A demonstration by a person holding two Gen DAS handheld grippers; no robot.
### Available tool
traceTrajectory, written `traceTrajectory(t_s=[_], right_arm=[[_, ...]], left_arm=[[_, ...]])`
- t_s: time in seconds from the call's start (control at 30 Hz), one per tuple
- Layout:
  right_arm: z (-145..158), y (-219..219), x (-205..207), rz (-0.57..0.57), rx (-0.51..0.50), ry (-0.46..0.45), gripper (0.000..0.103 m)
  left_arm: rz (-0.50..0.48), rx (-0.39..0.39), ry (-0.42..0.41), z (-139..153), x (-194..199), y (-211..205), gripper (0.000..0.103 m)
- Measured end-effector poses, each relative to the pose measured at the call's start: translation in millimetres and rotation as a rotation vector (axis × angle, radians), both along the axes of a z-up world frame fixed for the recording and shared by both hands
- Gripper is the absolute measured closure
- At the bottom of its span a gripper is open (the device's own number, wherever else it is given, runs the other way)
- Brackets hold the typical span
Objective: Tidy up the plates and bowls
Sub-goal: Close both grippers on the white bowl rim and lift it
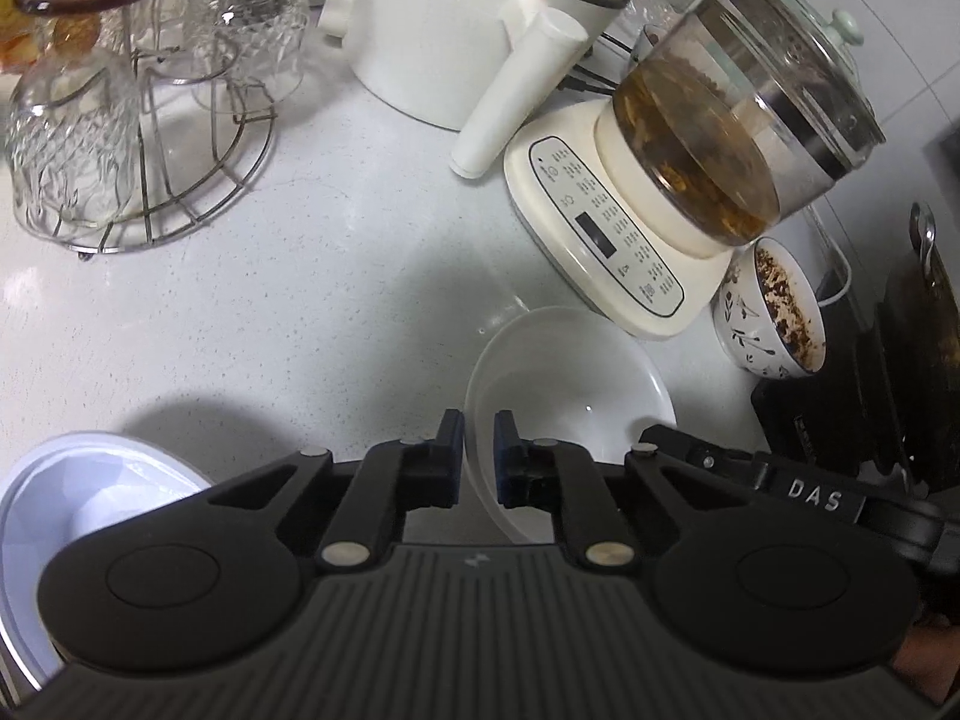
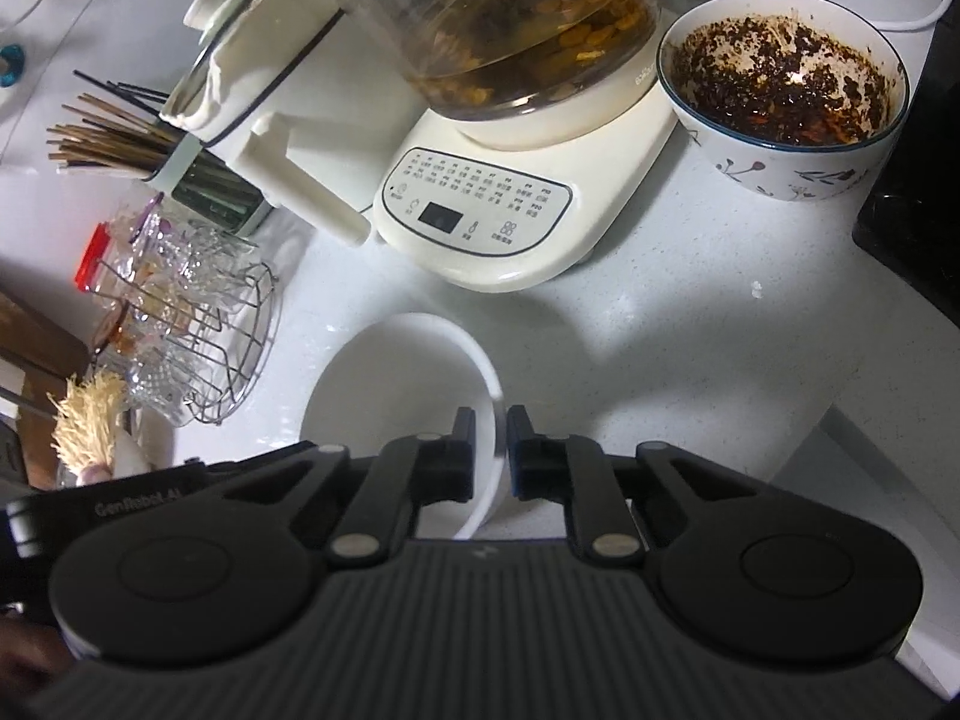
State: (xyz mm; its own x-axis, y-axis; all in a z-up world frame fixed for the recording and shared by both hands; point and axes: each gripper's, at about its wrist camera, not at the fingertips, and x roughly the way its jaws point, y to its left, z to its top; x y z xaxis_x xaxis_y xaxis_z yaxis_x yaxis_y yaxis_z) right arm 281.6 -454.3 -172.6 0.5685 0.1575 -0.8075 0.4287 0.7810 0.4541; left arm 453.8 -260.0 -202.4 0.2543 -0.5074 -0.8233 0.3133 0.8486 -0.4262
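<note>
Worktop: white speckled stone.
White bowl: rigid, glossy, breakable.
My left tongs, right tongs: clamped on opposite rims.

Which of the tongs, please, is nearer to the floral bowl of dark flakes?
Right. The right tongs grip the white bowl's rim on the side facing the floral bowl; the left tongs grip the opposite rim, farther away.
</note>
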Motion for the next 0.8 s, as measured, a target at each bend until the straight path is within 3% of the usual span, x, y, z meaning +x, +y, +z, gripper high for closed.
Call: traceTrajectory(t_s=[0.2,0.37,0.8], right_arm=[[0,8,-5,0.011,-0.028,-0.036,0.09],[8,7,-10,-0.006,0.007,-0.069,0.09],[61,19,-16,0.012,-0.012,-0.105,0.09]], left_arm=[[-0.003,-0.004,-0.023,3,-2,6,0.091],[-0.007,-0.007,-0.038,9,-3,10,0.091],[-0.001,-0.03,-0.073,68,-17,26,0.091]])
